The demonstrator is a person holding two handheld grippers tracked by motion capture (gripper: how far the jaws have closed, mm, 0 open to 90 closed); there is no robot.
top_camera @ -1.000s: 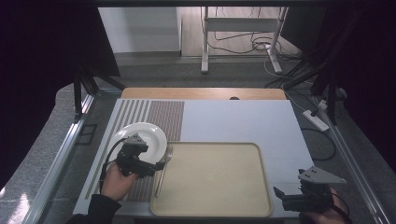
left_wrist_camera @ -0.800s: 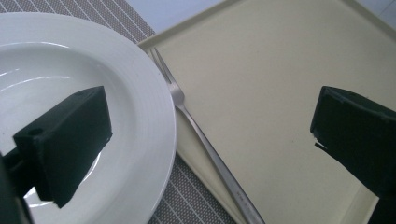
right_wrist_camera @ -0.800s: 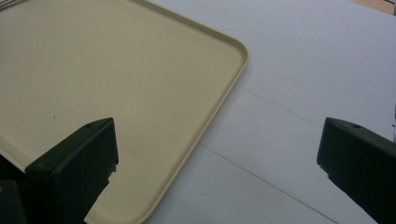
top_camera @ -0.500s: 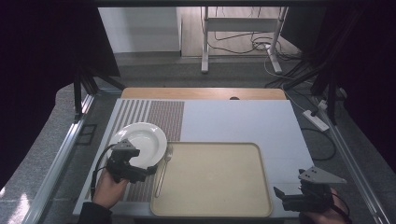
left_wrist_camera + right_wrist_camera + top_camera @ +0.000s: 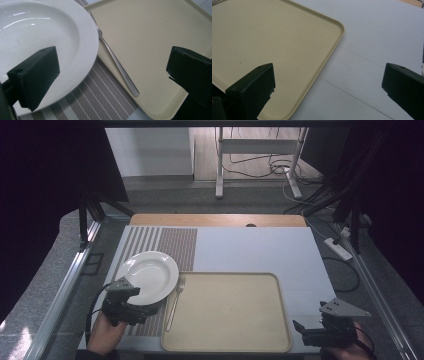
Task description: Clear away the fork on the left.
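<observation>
One bare plate [image 5: 149, 276], one bare tray [image 5: 227, 312]

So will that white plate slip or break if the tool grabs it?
The plate looks glossy and glazed, so it is probably slippery between the left tool's open jaws. It seems stiff and likely ceramic, so probably breakable if dropped. Its thin rim overhangs the striped mat, offering a grip.

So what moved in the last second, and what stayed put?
The left claw slid back toward the person and a little to the left, off the white plate, and now hangs open at its near rim. It took hold of nothing. The plate, the fork, the beige tray and the right claw, open by the tray's near right corner, stayed as they were.
</observation>
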